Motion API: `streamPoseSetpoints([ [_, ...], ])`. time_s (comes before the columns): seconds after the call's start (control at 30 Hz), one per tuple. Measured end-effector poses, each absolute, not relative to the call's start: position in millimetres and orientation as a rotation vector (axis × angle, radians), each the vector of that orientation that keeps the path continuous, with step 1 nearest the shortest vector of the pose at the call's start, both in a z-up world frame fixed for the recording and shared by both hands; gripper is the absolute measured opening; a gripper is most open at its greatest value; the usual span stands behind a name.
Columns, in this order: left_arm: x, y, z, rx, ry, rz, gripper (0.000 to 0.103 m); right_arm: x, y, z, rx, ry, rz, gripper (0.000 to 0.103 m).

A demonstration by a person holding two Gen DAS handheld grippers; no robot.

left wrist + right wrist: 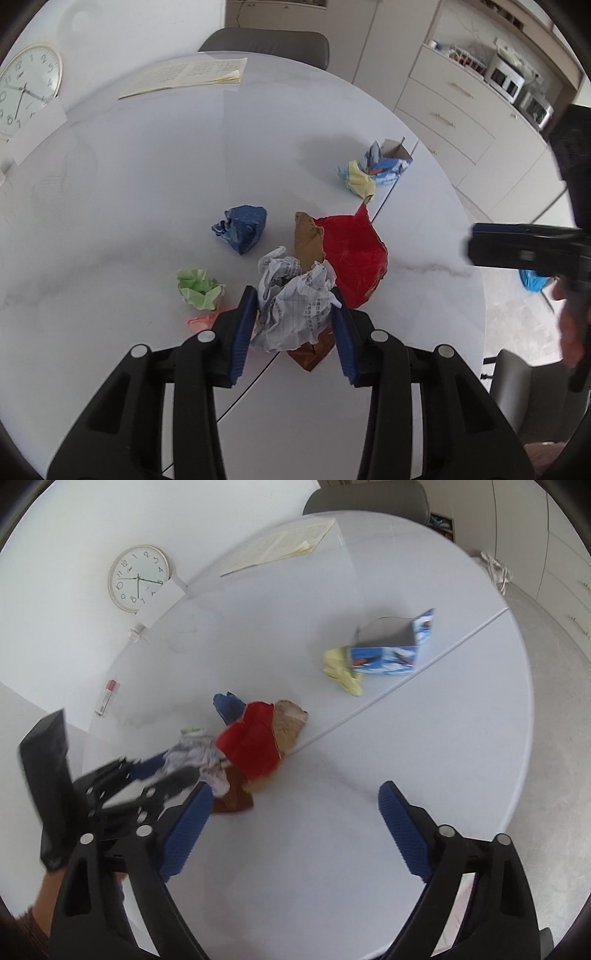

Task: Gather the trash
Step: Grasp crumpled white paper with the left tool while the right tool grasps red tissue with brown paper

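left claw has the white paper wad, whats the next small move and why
Probably lift the left claw straight up a little. Its pads sit on both sides of the crumpled white paper, which lies against the red paper and a brown scrap; a short lift should free it without dragging those along.

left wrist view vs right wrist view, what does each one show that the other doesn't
Only the left wrist view shows the peach scrap and the counter appliances. Only the right wrist view shows the small red and white packet and the open right gripper over bare table. Both show the left gripper closed on the white crumpled paper, the red paper, the clock and the blue carton.
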State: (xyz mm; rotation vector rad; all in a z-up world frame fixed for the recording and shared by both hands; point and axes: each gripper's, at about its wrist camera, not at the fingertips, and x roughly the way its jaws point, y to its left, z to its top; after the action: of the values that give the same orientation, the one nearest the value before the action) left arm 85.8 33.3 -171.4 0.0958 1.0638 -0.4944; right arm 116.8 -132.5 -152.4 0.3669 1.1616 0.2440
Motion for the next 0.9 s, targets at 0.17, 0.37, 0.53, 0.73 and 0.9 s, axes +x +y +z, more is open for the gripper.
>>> streamPoseSetpoints([
  [0.17, 74.8, 53.0, -151.0, 0.032, 1.026, -0.46, 0.039, 150.3, -116.1, -186.7, 0.446, 1.245, 0.212, 0.07],
  [0.37, 49.8, 71.8, -127.8, -0.012, 1.016, -0.384, 0.04, 162.8, -102.4, -213.4, 0.457, 1.314, 0.163, 0.024],
  [0.53, 31.0, 74.3, -121.1, -0.023, 1.032, -0.346, 0.04, 158.4, -103.1, -210.7, 0.46, 1.297, 0.171, 0.008],
  [0.73, 14.2, 55.4, -113.8, 0.003, 1.039, -0.388, 0.04, 136.8, -127.0, -186.2, 0.459, 1.233, 0.183, 0.007],
  [0.9, -6.3, 19.9, -99.9, 0.052, 1.018, -0.485, 0.04, 86.4, -167.6, -151.3, 0.428, 1.171, 0.175, 0.007],
])
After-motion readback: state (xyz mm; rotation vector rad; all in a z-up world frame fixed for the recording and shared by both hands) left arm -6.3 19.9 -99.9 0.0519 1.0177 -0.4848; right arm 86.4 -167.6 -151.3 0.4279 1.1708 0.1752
